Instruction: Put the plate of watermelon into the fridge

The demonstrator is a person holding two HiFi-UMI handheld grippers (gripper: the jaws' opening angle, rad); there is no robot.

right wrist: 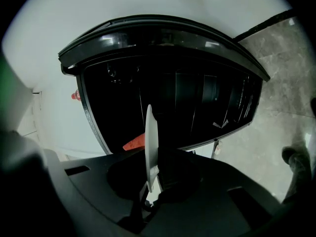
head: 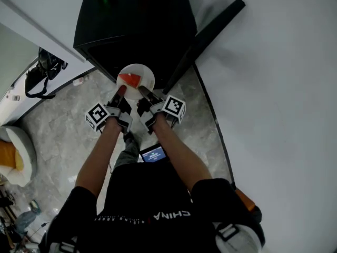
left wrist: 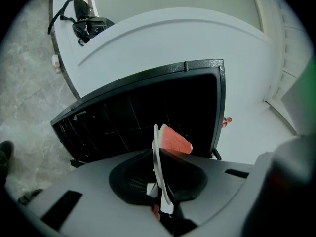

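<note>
At the open fridge [head: 131, 30], the left gripper [head: 122, 90] and right gripper [head: 142, 91] clamp the plate [head: 145, 74] of watermelon [head: 130, 80] by its near rim, carried but not yet shelved.

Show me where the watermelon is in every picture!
Head view: the watermelon lies on the white plate, upper middle, in front of the black fridge.
Left gripper view: the watermelon is in the middle, just right of the plate's thin edge.
Right gripper view: the watermelon is lower middle, peeking out left of the plate's edge.
Shared landmark: the black fridge, behind the plate in all three.
</note>
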